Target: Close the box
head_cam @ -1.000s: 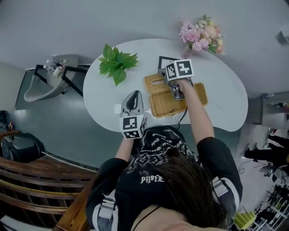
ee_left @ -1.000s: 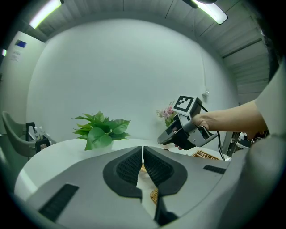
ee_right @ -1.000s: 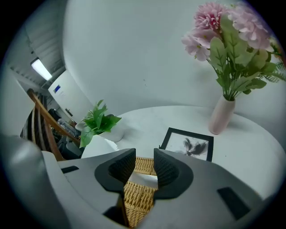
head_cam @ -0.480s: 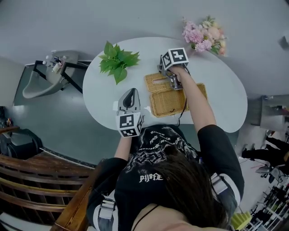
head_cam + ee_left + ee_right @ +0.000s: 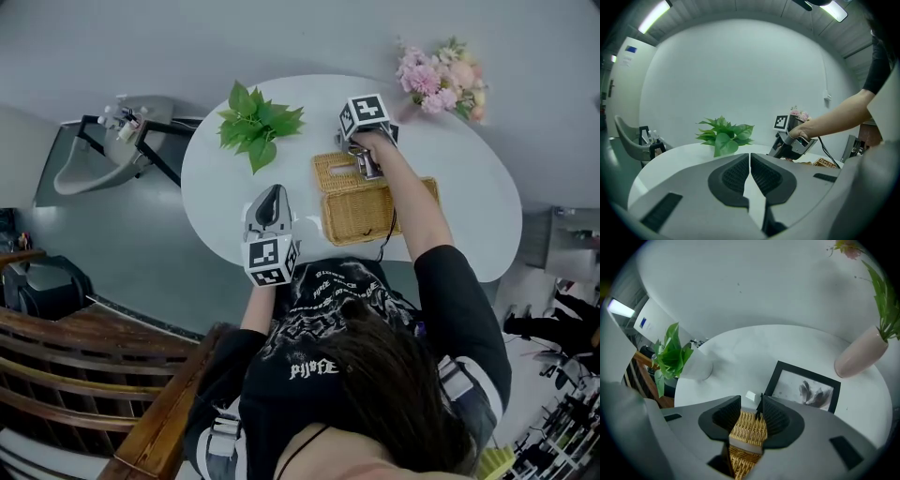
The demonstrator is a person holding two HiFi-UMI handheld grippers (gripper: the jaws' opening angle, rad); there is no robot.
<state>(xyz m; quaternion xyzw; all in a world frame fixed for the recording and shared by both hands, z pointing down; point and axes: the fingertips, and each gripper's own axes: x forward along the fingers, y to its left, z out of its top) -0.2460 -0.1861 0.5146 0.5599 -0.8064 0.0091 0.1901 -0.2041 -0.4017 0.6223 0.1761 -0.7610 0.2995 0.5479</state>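
Left gripper: the left gripper [image 5: 749,161] is hovering over the near edge of the white table [image 5: 220,192]. Its jaws are pressed together with nothing between them, and it is aiming roughly level toward the plant and taking no part in the work.
Wicker box: the wicker box [image 5: 375,214] is sitting just past the table's near edge, to the right of the left gripper and well apart from it.
Lid: the wicker lid [image 5: 337,172], with a slot cut in it, is showing at the box's far-left end, directly under the right gripper.
Right gripper: the right gripper [image 5: 750,404] is pointing steeply down over the lid. Its jaws are standing wide and have just been opening, with the lid's weave filling the gap between them. The pads are not appearing to pinch it.
Progress: the lid seems to be getting released at or near its resting place, so the closing is looking almost done. No view is showing whether the lid is sitting flush.
Left to do: probably drawing the right gripper clear, and pressing the lid down if it is riding high.
Beyond the box: a black picture frame [image 5: 804,387] is lying flat just past the jaws. A potted green plant [image 5: 258,131] is standing at the far left, and a pink vase of flowers [image 5: 860,352] at the far right.
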